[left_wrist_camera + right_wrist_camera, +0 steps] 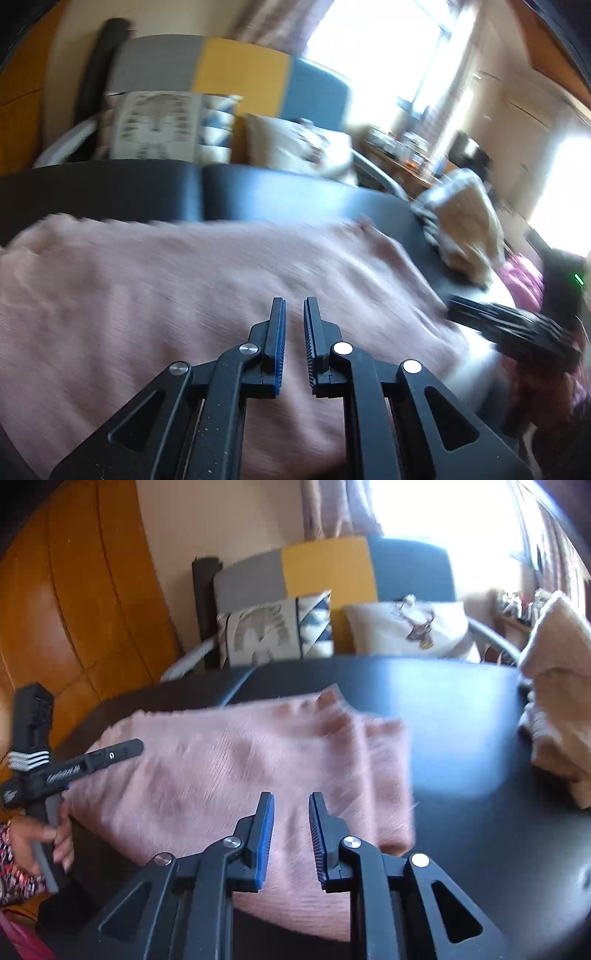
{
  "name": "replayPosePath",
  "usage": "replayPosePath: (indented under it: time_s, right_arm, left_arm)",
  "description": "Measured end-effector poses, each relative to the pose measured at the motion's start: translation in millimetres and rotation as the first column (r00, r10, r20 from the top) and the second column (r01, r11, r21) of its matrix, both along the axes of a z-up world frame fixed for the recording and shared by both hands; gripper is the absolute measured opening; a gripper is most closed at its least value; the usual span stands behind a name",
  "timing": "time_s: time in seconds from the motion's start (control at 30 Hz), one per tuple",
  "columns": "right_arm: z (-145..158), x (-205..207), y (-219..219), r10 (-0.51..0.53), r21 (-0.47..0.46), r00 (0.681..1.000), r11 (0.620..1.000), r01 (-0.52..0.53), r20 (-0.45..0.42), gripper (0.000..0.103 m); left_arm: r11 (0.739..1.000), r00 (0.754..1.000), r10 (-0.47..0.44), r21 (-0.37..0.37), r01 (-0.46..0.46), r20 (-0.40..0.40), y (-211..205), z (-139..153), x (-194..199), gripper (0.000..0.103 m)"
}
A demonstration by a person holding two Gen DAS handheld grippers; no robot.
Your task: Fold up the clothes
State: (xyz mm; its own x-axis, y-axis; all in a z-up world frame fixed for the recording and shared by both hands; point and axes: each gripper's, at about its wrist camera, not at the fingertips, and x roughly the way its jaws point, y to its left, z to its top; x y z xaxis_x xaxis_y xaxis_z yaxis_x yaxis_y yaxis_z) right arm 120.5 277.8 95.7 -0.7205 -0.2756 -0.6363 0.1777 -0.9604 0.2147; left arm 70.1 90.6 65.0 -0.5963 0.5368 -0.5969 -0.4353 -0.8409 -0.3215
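White lettering on the left gripper (138, 744) body is too blurred to read. Left gripper fingers (279, 325): a narrow gap, nothing between them. Right gripper (291, 801): fingers slightly apart, empty. Both point downward over the pink garment (236, 768), which lies on the dark table (461, 738). A hand (40, 842) grips the left handle.

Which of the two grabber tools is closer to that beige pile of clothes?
Right. The right gripper hovers over the pink garment at its end nearest the beige pile; the left gripper is over the opposite end, farther away.
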Motion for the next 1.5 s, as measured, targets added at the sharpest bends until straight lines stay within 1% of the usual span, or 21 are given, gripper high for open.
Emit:
replayPosePath:
  time_s: [0.07, 0.17, 0.23, 0.27, 0.37, 0.4, 0.43, 0.47, 0.57, 0.6, 0.67, 0.7, 0.77, 0.83, 0.93, 1.1, 1.23, 1.3, 1.4, 1.47, 1.5]
  right_arm:
    - [-10.7, 0.4, -6.6, -0.010, -0.010, 1.000, 1.000, 0.010, 0.015, 0.019]
    - [-24.8, 2.1, -15.2, -0.018, -0.022, 0.999, 1.000, 0.019, 0.034, 0.019]
    - [-34.4, 3.3, -18.7, -0.011, 0.005, 0.998, 1.000, 0.010, 0.058, 0.019]
    - [-38.5, 4.9, -17.3, -0.021, 0.030, 0.998, 0.999, 0.019, 0.064, 0.019]
    - [-48.2, 10.4, -1.1, -0.095, 0.065, 0.993, 0.994, 0.090, 0.074, 0.015]
    - [-50.8, 13.0, 10.4, -0.122, 0.029, 0.990, 0.992, 0.121, 0.071, 0.012]
    - [-53.9, 14.3, 18.0, -0.139, 0.005, 0.988, 0.990, 0.139, 0.073, 0.005]
    - [-55.6, 14.5, 22.9, -0.142, -0.009, 0.987, 0.990, 0.143, 0.072, 0.003]
    - [-52.8, 17.8, 25.3, -0.140, -0.040, 0.988, 0.989, 0.143, 0.070, 0.006]
    - [-49.3, 22.0, 29.3, -0.153, -0.085, 0.986, 0.984, 0.159, 0.069, 0.007]
    - [-41.1, 34.6, 39.4, -0.185, -0.191, 0.982, 0.963, 0.190, 0.043, 0.007]
    - [-38.5, 39.7, 40.9, -0.183, -0.213, 0.982, 0.959, 0.187, 0.039, 0.007]
    - [-33.5, 49.7, 43.5, -0.177, -0.253, 0.984, 0.951, 0.179, 0.031, 0.007]
    - [-35.6, 54.4, 36.5, -0.140, -0.233, 0.989, 0.961, 0.149, 0.057, 0.007]
    - [-44.0, 58.1, 23.4, -0.113, -0.159, 0.990, 0.980, 0.124, 0.080, 0.008]
    - [-54.3, 64.8, 26.1, -0.193, -0.068, 0.979, 0.978, 0.198, 0.073, 0.003]
    - [-54.1, 64.2, 22.4, -0.237, -0.011, 0.970, 0.971, 0.238, 0.062, 0.001]
    - [-52.0, 64.2, 19.5, -0.238, -0.015, 0.969, 0.971, 0.239, 0.070, 0.004]
    - [-42.0, 58.6, 22.4, -0.218, -0.103, 0.970, 0.968, 0.229, 0.107, 0.009]
    - [-32.8, 56.8, 19.6, -0.198, -0.137, 0.977, 0.969, 0.208, 0.085, 0.017]
    - [-28.1, 52.4, 13.7, -0.164, -0.151, 0.984, 0.973, 0.173, 0.074, 0.017]
  left_arm:
    - [0.997, 0.998, -0.054, -0.048, 0.054, -0.012, 20.5, -5.5, 12.3, 0.011]
    - [0.980, 0.995, -0.095, -0.179, 0.086, -0.038, 39.9, -20.6, 23.0, 0.011]
    - [0.959, 0.991, -0.121, -0.266, 0.102, -0.053, 52.2, -30.9, 29.8, 0.011]
    - [0.956, 0.990, -0.129, -0.273, 0.108, -0.060, 52.1, -33.1, 31.0, 0.011]
    - [0.960, 0.987, -0.144, -0.254, 0.121, -0.074, 46.0, -37.2, 31.2, 0.012]
    - [0.962, 0.987, -0.146, -0.243, 0.125, -0.071, 43.9, -38.7, 29.9, 0.012]
    - [0.962, 0.987, -0.146, -0.244, 0.125, -0.070, 43.8, -38.5, 29.8, 0.012]
    - [0.961, 0.987, -0.145, -0.247, 0.124, -0.069, 44.2, -37.8, 30.1, 0.012]
    - [0.961, 0.989, -0.135, -0.251, 0.118, -0.052, 46.6, -32.0, 31.5, 0.012]
    - [0.961, 0.991, -0.131, -0.251, 0.116, -0.042, 47.6, -29.3, 32.1, 0.012]
    - [0.969, 0.985, -0.158, -0.204, 0.142, -0.067, 51.7, -19.2, 40.5, 0.012]
    - [0.972, 0.981, -0.174, -0.177, 0.157, -0.082, 53.9, -13.9, 45.1, 0.012]
    - [0.956, 0.965, -0.237, -0.202, 0.212, -0.109, 70.3, -10.1, 55.8, 0.012]
    - [0.936, 0.951, -0.288, -0.243, 0.255, -0.112, 86.3, -12.4, 63.0, 0.012]
    - [0.904, 0.943, -0.326, -0.315, 0.290, -0.067, 105.0, -28.6, 64.9, 0.012]
    - [0.890, 0.931, -0.358, -0.331, 0.315, -0.074, 105.9, -37.0, 69.5, 0.012]
    - [0.894, 0.930, -0.360, -0.313, 0.320, -0.076, 104.1, -36.1, 69.1, 0.012]
    - [0.905, 0.934, -0.354, -0.275, 0.326, -0.058, 96.6, -29.9, 70.1, 0.012]
    - [0.929, 0.943, -0.317, -0.233, 0.286, -0.105, 71.7, -14.6, 76.2, 0.012]
    - [0.951, 0.956, -0.254, -0.220, 0.219, -0.146, 46.1, -6.6, 79.0, 0.012]
    - [0.960, 0.964, -0.214, -0.214, 0.178, -0.159, 32.6, -4.1, 78.9, 0.012]
